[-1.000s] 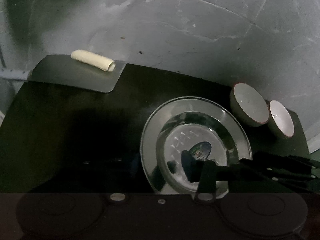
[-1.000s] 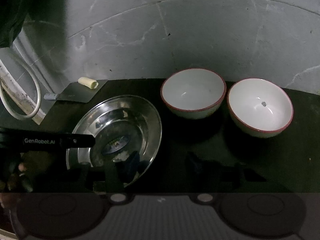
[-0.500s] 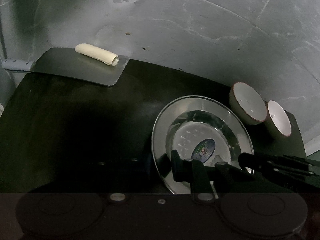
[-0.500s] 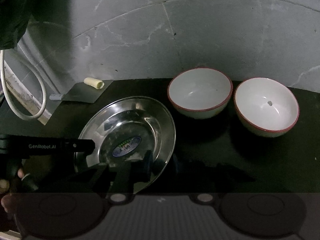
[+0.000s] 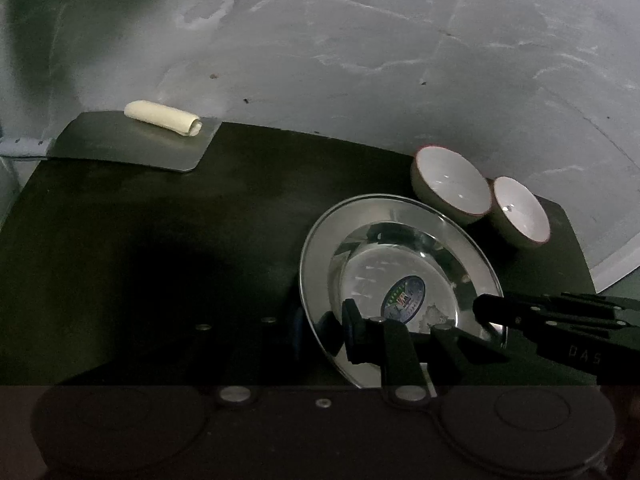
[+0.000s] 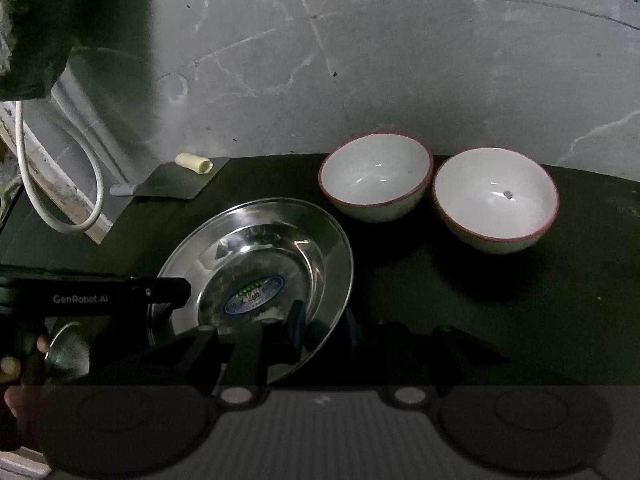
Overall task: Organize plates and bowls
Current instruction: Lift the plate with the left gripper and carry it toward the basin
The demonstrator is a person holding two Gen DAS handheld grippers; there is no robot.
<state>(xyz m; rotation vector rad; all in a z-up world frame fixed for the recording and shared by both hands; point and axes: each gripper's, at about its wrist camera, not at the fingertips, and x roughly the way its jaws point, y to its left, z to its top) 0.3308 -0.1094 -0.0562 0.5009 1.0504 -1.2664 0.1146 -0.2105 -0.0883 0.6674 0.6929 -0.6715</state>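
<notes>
We find both the left gripper and the right gripper clamped on opposite rims of the round, shiny steel plate, and we advise lifting it level, both hands together.

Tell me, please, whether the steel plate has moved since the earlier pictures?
Yes. In the right wrist view the steel plate, clamped by both grippers, now stands nearer the left white bowl, with its rim tilted up off the dark counter.

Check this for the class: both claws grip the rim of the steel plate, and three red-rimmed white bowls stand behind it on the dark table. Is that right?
Not quite. The right wrist view shows only two red-rimmed white bowls, not three. The rest holds: the left claw and right claw both grip the steel plate at its rim, on the dark table.
</notes>
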